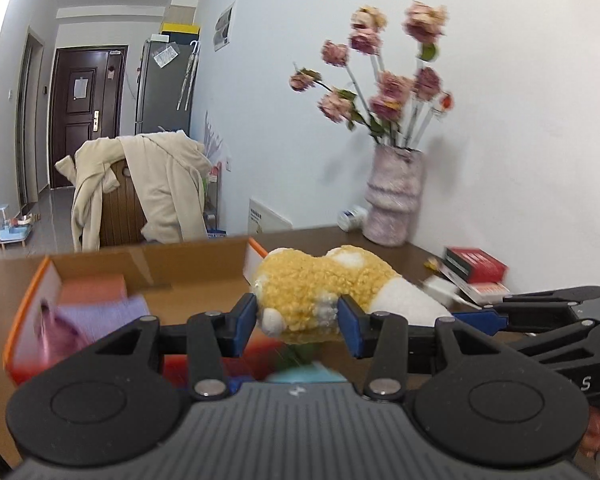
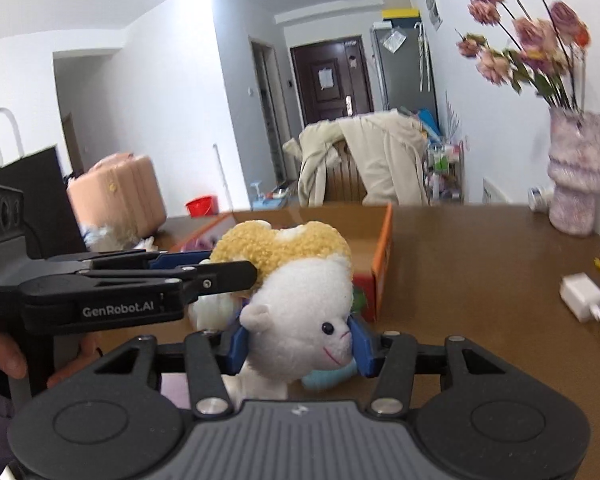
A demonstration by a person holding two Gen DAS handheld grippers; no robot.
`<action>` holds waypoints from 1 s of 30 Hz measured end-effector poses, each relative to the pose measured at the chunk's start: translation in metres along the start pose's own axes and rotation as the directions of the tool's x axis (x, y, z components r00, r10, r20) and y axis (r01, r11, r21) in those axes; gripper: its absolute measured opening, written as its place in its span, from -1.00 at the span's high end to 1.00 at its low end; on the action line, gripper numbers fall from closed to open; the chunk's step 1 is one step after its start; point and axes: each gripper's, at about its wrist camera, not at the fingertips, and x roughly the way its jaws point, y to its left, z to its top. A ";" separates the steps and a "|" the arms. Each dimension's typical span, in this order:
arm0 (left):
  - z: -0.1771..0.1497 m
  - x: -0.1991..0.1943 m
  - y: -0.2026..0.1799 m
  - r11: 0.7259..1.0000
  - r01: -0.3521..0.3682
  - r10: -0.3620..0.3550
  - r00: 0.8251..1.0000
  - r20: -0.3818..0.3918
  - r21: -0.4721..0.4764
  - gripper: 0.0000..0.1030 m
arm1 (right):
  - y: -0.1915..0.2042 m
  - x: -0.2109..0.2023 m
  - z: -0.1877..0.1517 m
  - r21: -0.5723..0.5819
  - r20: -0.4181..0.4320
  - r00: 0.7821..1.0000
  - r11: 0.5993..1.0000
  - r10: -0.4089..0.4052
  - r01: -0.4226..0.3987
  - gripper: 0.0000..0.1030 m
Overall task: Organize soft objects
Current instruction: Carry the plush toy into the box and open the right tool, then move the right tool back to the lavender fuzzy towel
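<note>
a plush lamb (image 1: 320,284), yellow curly fleece over a white head, hangs above a brown table (image 2: 480,272) between two hand-held grippers. the left gripper (image 1: 298,322) pinches the fleecy body between its blue pads, while the right gripper (image 2: 298,344) clamps the white head, its pads pressed into either side of the face. seen from the right wrist, the left gripper reaches in from the side, its jaws sunk into the yellow fleece. just behind the toy stands an open cardboard box (image 1: 148,256) with orange edges, already holding a lilac cloth (image 1: 100,316) and a peach-coloured fold (image 1: 94,288). a pale blue soft item (image 2: 328,376) lies on the table under the lamb, and a pink fuzzy vase (image 1: 394,196) of dried roses stands by the wall, well clear. the step in hand looks like the carry: the toy is lifted and not yet over the box. the next move likely calls for both grippers to travel together toward the opening, keeping the lamb above the near rim, then to part only once it sits over the cavity, so it drops inside rather than catching on the orange edge.
</note>
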 end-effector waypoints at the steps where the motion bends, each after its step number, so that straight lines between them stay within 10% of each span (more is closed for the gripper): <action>1: 0.009 0.013 0.011 1.000 -0.004 0.004 1.000 -0.004 -0.006 0.10 | 0.000 0.014 0.011 0.007 0.006 1.000 1.000 -0.010 0.010 0.03; 15: 0.039 0.222 0.136 0.977 -0.064 0.006 0.961 -0.276 -0.203 0.10 | -0.038 0.234 0.086 -0.037 -0.153 0.970 0.982 -0.191 0.187 0.03; 22: 0.031 0.228 0.153 0.954 -0.031 -0.053 0.962 -0.269 -0.299 -0.20 | -0.024 0.276 0.074 -0.213 -0.209 0.925 0.938 -0.317 0.273 -0.10; 30: 0.048 0.202 0.144 0.965 -0.088 0.028 0.972 -0.235 -0.247 -0.33 | -0.021 0.255 0.084 -0.198 -0.171 0.938 0.943 -0.301 0.267 -0.18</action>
